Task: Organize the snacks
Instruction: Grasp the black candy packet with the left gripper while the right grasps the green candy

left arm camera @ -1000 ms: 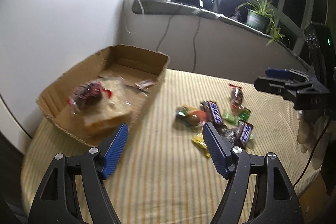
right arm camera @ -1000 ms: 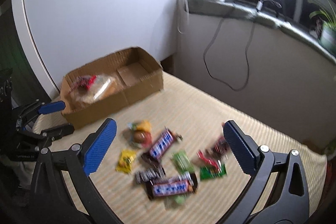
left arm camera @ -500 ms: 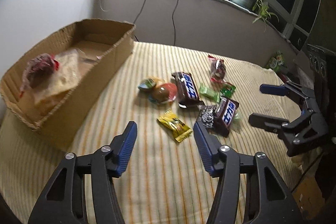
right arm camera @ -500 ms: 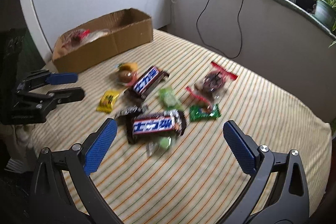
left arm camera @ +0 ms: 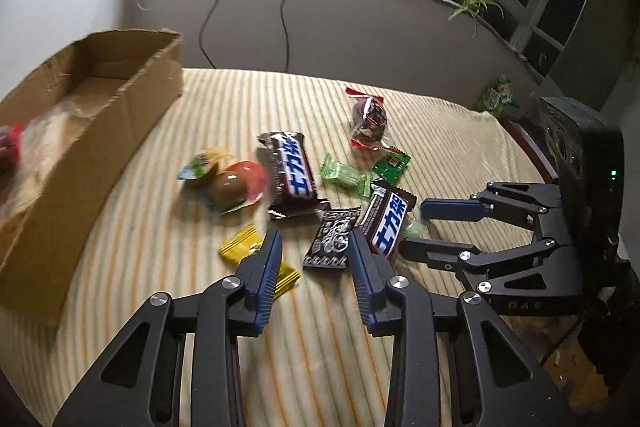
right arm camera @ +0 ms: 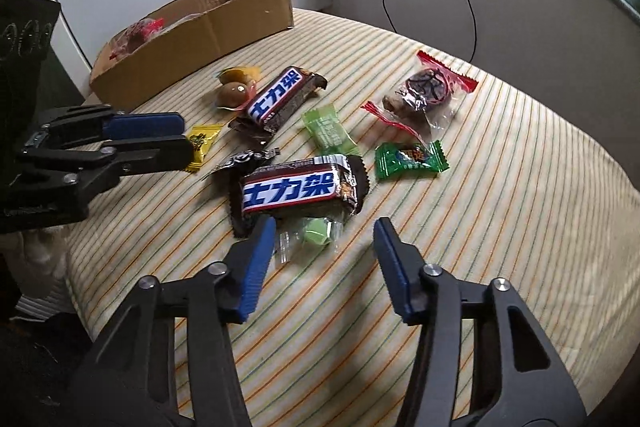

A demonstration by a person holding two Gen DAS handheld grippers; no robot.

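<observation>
Both grippers' fingers gape over scattered snacks, apparently holding nothing.

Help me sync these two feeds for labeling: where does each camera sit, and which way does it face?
Left wrist: rides the left gripper, facing across the striped tablecloth at the snacks, with the cardboard box at left; its own open fingers and the right gripper show.
Right wrist: rides the right gripper, low over the nearer Snickers bar, facing the box; its open fingers and the left gripper show.
Shared: both Snickers bars, yellow candy, box.
</observation>
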